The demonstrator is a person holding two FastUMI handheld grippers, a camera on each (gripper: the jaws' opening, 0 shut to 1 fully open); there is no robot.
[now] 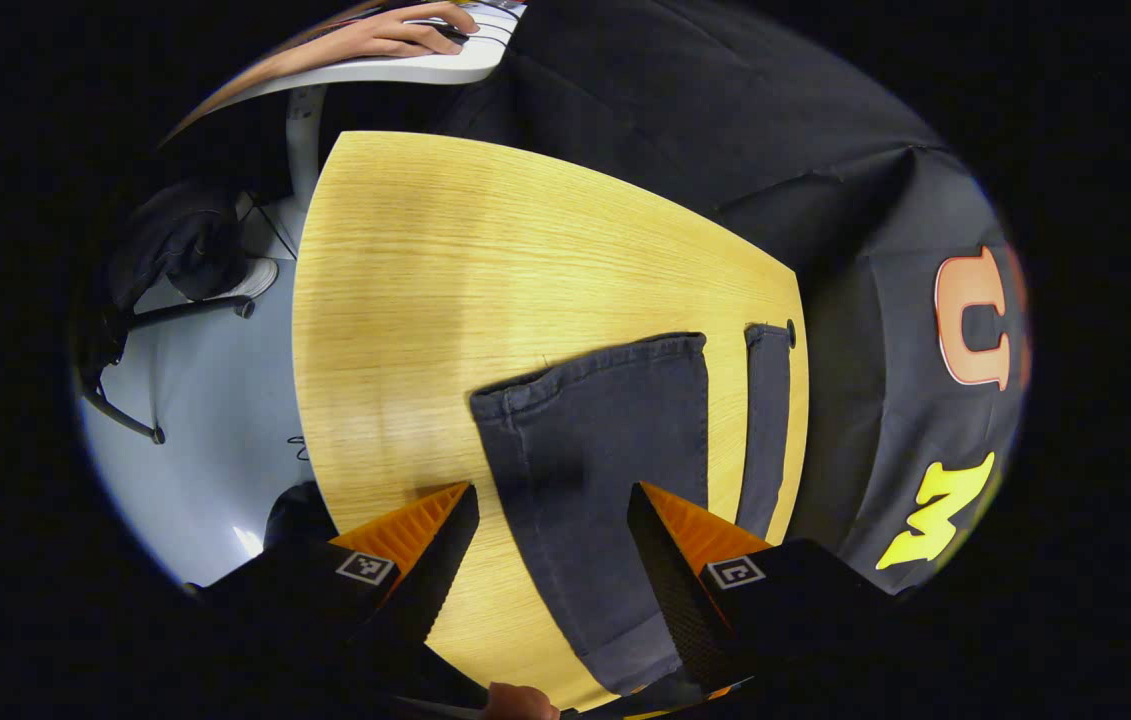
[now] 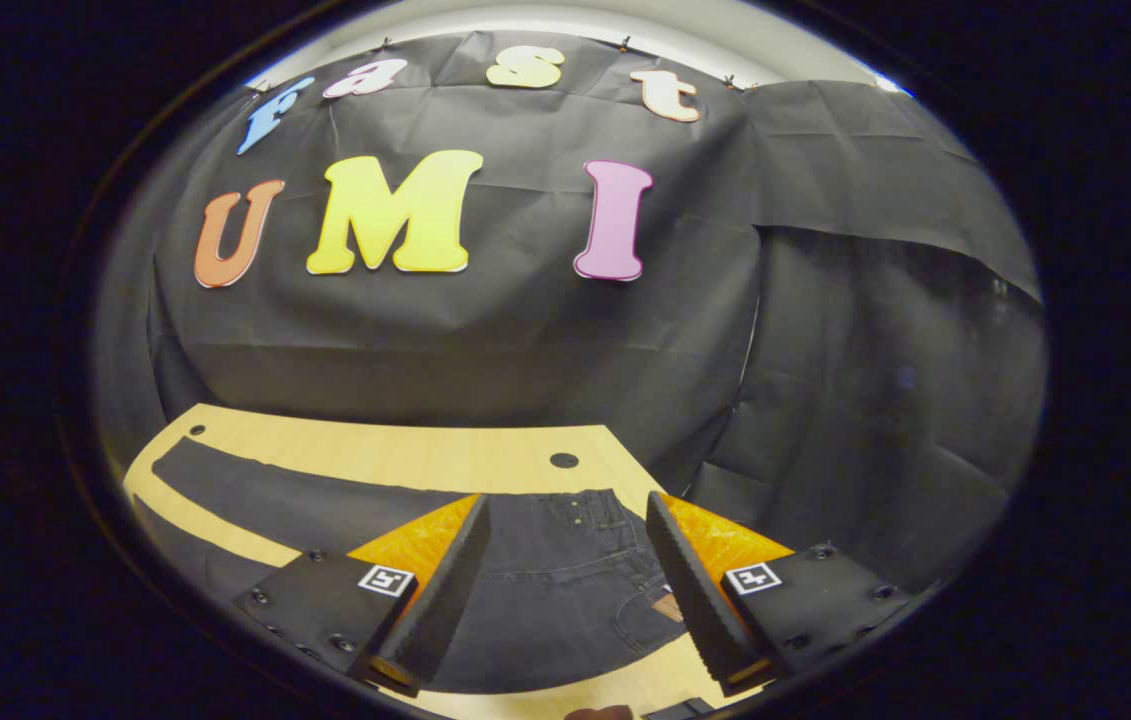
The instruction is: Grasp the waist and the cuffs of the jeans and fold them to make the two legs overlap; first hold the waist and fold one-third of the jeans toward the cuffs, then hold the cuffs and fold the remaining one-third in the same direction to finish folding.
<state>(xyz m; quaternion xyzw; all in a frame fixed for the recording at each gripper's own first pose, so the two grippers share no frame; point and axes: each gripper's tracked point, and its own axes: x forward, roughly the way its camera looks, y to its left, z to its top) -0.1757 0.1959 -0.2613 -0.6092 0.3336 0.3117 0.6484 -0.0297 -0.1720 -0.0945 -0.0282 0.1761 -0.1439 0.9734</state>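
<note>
Nearest the lens in the left gripper view, the left gripper (image 1: pixel 550 560) hung above the wooden table (image 1: pixel 405 300) with its fingers spread wide, nothing between them but air. Below the gap lay one leg of the dark jeans (image 1: pixel 595 450), flat on the wood, its cuff (image 1: pixel 585 372) pointing away from the camera. The second leg (image 1: pixel 765 420) lay just beside it toward the booth's black cloth wall (image 1: pixel 885 300), a strip of bare table between the two — legs not yet overlapped. Whether either finger touched the denim could not be told; they appeared to hover clear of it.

Around the table: a pale floor (image 1: pixel 195 440) off the near edge, a dark chair (image 1: pixel 165 260) standing on it, and at the top of the view a white desk (image 1: pixel 405 70) with a person's hand (image 1: pixel 405 35) resting on it. A fingertip of the holding hand (image 1: pixel 520 703) showed at the bottom edge.

In the right gripper view, the right gripper (image 2: pixel 565 590) was likewise wide open and gripping nothing. Between its fingers lay the waist (image 2: pixel 585 520) of the jeans, button and pocket seams visible, spread flat on the table; the legs ran off toward the left of that view. A small round hole (image 2: pixel 563 460) in the tabletop sat just beyond the waistband — uncovered. Nothing stood between either gripper and the cloth.
</note>
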